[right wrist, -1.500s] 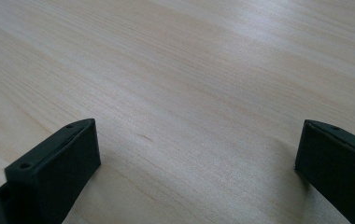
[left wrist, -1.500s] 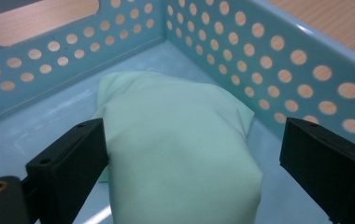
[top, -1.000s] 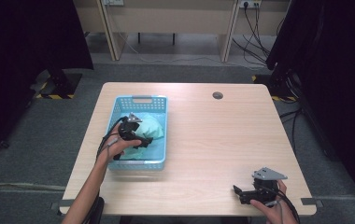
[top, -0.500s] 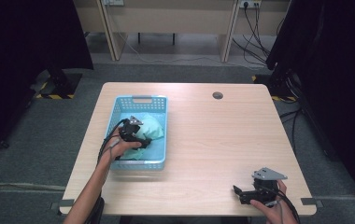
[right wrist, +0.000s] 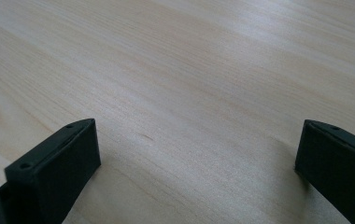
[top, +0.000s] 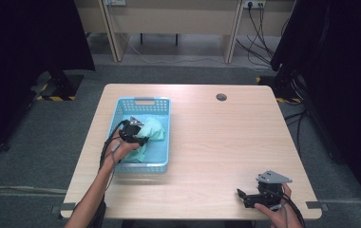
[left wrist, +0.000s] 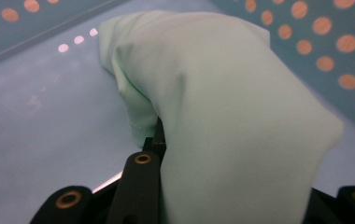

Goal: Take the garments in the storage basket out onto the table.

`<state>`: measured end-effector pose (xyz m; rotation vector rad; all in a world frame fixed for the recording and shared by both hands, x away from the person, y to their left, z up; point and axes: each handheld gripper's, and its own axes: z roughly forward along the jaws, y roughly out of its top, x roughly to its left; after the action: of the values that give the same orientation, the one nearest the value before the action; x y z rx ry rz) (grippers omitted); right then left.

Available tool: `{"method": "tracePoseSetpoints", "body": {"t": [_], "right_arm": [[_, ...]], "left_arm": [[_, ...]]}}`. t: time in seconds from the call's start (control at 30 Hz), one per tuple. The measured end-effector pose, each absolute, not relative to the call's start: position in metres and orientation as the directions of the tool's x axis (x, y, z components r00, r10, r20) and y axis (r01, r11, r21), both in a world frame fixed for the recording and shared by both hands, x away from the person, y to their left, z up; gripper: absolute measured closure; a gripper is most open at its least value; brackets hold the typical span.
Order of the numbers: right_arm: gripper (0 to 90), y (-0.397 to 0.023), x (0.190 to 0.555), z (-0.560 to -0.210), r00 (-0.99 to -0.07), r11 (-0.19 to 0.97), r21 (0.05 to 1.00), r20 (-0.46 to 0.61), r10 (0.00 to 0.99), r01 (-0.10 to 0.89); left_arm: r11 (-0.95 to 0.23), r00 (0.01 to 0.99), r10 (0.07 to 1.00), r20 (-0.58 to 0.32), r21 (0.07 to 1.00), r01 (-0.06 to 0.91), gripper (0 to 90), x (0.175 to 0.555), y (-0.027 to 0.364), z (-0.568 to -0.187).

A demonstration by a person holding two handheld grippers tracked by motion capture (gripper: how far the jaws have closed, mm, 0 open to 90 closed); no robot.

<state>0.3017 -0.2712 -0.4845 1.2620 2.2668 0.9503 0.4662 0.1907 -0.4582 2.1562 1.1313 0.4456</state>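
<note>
Since earlier frame, left gripper (top: 138, 134) jaws closing on mint-green cloth (top: 151, 131) in blue basket (top: 143, 101).

High view: left hand nearer; right gripper (top: 243, 197) well apart at table (top: 207, 142) near edge.

Left gripper view: cloth (left wrist: 222, 107) pinched, soft crumpled mound draped over jaws.

Right gripper view: jaws spread over bare wood, nothing between.

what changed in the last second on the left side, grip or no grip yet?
The left hand-held gripper inside the blue basket has just been closing its jaws, and they are now shut on a fold of the pale green cloth. The hand barely shifted. The right hand-held gripper stayed open near the front edge of the wooden table; the basket did not move.
</note>
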Motion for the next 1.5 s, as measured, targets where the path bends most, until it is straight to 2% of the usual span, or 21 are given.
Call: {"method": "tracePoseSetpoints", "body": {"t": [1.13, 1.5], "right_arm": [[0.2, -0.271, 0.302, -0.485, -0.527, 0.369, 0.714, 0.0, 0.85, 0.595], [0.2, -0.271, 0.302, -0.485, -0.527, 0.369, 0.714, 0.0, 0.85, 0.595]], "left_arm": [[-0.334, 0.583, 0.811, -0.052, 0.777, 0.533, 70.5, 0.453, 0.198, -0.415], [-0.34, 0.602, 0.798, -0.034, 0.799, 0.495, 70.5, 0.447, 0.193, -0.403]]}}
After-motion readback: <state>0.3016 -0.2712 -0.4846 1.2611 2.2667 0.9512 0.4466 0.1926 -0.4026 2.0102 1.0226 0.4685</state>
